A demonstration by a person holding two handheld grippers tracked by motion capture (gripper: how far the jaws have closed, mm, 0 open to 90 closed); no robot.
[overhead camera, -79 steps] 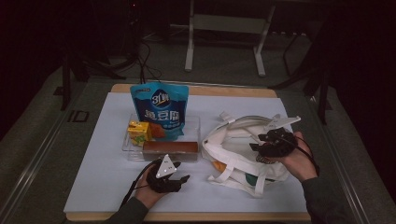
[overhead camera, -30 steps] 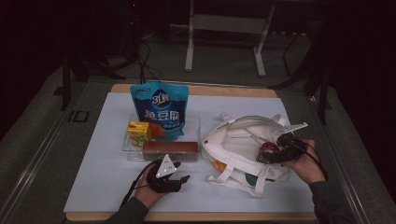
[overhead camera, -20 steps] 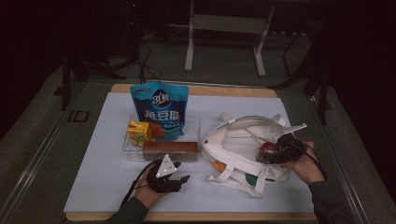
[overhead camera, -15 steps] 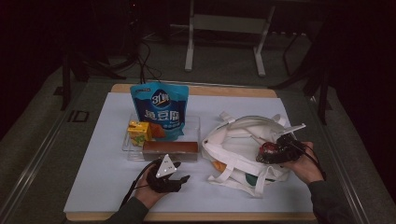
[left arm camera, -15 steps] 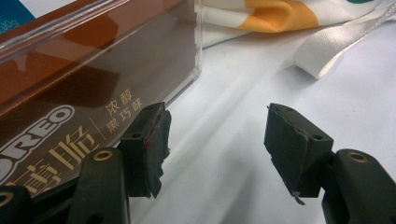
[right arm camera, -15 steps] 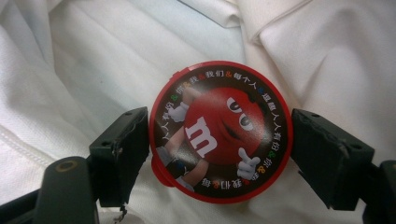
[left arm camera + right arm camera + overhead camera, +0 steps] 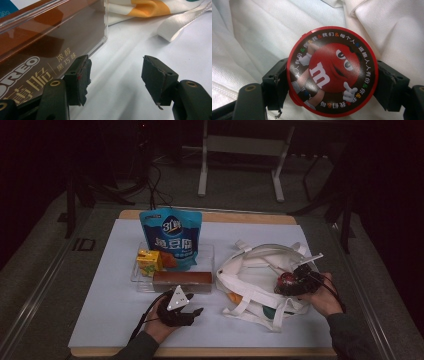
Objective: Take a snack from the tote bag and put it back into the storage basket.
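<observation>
Two grippers are seen at a table (image 7: 105,285) covered in white. A white tote bag (image 7: 260,270) lies at its right; above it a round red-rimmed M&M's tin (image 7: 332,71), printed with the red candy figure, a white "m" and a ring of Chinese characters, is clamped in the right gripper (image 7: 332,82). "OREO" is read on the brown box (image 7: 37,50) beside the left gripper (image 7: 115,72), which stands released and empty.
</observation>
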